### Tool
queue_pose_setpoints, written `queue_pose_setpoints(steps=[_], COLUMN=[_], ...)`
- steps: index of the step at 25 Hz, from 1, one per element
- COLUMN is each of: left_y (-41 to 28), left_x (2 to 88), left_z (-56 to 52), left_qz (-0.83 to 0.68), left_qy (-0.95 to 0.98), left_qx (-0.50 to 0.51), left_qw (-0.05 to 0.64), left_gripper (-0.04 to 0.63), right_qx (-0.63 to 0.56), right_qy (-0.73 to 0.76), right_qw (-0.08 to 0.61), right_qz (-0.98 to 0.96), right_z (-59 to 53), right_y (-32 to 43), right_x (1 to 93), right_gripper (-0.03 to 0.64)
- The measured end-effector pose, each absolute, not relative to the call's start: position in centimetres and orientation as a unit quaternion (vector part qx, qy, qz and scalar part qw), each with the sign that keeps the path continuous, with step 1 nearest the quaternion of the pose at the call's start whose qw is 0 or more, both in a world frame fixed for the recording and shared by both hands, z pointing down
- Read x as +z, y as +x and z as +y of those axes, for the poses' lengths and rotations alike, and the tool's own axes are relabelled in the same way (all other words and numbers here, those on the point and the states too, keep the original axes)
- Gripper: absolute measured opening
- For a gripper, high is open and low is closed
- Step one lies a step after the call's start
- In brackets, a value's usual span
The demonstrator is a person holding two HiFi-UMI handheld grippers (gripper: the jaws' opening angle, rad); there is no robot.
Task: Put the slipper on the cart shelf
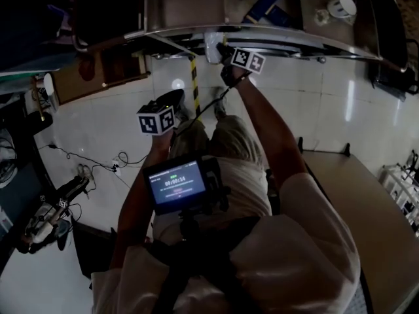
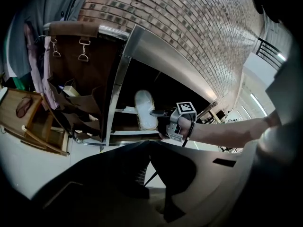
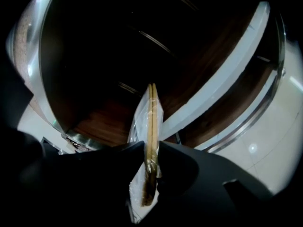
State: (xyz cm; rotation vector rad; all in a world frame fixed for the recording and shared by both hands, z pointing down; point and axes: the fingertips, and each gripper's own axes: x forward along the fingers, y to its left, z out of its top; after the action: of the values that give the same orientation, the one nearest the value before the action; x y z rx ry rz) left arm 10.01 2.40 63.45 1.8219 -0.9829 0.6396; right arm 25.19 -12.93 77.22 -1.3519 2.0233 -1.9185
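Observation:
A pale slipper (image 1: 213,44) in clear plastic wrap sits at the steel cart's (image 1: 275,36) lower shelf. In the right gripper view I see the slipper (image 3: 152,112) edge on, over the brown shelf board (image 3: 104,122). My right gripper (image 3: 151,148) stands a little open around its heel end, with thin slivers of plastic showing on both sides. The left gripper view shows the slipper (image 2: 144,109) standing in the shelf opening and the right gripper (image 2: 158,113) at its side. My left gripper (image 2: 150,144) is shut, holds nothing, and hangs lower over the floor (image 1: 171,102).
A brown hanging bag (image 2: 75,65) and a wooden rack (image 2: 28,119) stand left of the cart. A yellow-black striped post (image 1: 194,87) runs below the shelf. Cables (image 1: 85,169) and a camera rig (image 1: 46,214) lie on the tiled floor at left; a table (image 1: 366,201) is at right.

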Motion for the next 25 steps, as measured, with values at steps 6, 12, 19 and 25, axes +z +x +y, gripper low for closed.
queue_pose_setpoints(steps=[6, 12, 19, 25], left_y=[9.1, 8.8, 9.1, 9.0], left_x=[63.4, 63.1, 62.5, 62.0], left_z=[2.4, 1.9, 1.3, 0.5], left_qz=[-0.413, -0.418, -0.413, -0.417], left_qy=[0.735, 0.735, 0.741, 0.744], left_qx=[0.263, 0.263, 0.26, 0.255], left_qw=[0.469, 0.465, 0.462, 0.456], left_gripper=[0.0, 0.0, 0.0, 0.0], right_qx=[-0.584, -0.505, -0.392, -0.309], right_qy=[-0.471, -0.489, -0.524, -0.503], right_qw=[0.015, -0.028, -0.074, -0.144], right_qz=[0.661, 0.711, 0.753, 0.794], right_z=[-15.1, -16.4, -15.4, -11.2], right_y=[26.0, 26.5, 29.0, 28.8], right_x=[77.8, 77.2, 75.6, 74.1], right_gripper=[0.117, 0.263, 0.339, 0.248])
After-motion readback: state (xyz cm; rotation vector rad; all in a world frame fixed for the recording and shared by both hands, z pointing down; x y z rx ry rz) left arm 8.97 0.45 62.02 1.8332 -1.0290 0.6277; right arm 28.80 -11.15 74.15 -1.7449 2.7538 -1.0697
